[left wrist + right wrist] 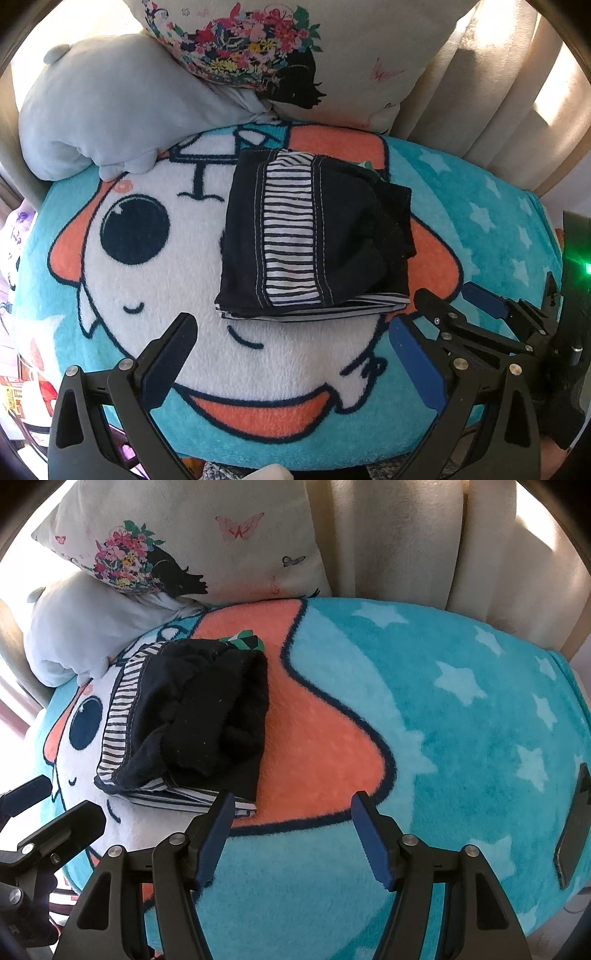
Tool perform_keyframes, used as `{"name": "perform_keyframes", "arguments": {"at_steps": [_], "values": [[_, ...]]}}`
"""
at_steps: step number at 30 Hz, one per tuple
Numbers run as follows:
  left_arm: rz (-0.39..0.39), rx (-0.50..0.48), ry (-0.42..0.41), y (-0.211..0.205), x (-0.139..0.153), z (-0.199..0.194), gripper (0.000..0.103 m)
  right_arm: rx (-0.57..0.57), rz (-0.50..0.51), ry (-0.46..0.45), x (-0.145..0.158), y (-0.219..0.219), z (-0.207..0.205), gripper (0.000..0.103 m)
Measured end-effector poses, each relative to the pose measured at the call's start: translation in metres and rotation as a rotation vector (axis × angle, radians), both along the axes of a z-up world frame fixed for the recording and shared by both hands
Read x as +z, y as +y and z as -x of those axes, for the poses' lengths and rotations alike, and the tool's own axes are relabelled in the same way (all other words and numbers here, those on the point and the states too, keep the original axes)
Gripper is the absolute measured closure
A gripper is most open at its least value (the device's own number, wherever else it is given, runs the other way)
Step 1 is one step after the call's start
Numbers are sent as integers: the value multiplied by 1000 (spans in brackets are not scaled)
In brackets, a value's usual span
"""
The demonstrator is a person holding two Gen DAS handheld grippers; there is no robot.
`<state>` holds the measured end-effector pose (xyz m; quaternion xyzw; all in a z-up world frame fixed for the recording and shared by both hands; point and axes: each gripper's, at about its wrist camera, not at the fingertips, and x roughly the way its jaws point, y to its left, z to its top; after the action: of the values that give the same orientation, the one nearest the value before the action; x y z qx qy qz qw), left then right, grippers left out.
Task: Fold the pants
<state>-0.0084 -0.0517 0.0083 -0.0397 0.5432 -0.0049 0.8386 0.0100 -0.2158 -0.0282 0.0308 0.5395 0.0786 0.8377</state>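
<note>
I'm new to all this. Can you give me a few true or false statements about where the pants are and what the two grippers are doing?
1. The dark pants lie folded in a compact bundle on the cartoon blanket. True.
2. The left gripper is clamped on the pants. False: its jaws are open and hold nothing, short of the bundle's near edge.
3. The right gripper is open and empty. True.
4. The pants have a striped band. True.
5. The floral pillow lies on top of the pants. False: it stands behind them, apart.
</note>
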Motion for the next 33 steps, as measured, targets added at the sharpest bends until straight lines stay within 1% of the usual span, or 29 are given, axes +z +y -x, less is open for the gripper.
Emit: {"name": "perform_keyframes", "arguments": {"at_steps": [5, 12, 21, 33], "values": [[7, 23, 21, 6, -6, -2, 0, 20, 22, -8, -1, 5, 0, 33], [12, 48, 35, 16, -9, -2, 0, 29, 28, 1, -4, 9, -4, 33], [27, 105, 55, 32, -14, -4, 0, 101, 56, -20, -4, 25, 0, 33], [41, 100, 69, 29, -18, -4, 0, 112, 69, -14, -8, 25, 2, 32]]}}
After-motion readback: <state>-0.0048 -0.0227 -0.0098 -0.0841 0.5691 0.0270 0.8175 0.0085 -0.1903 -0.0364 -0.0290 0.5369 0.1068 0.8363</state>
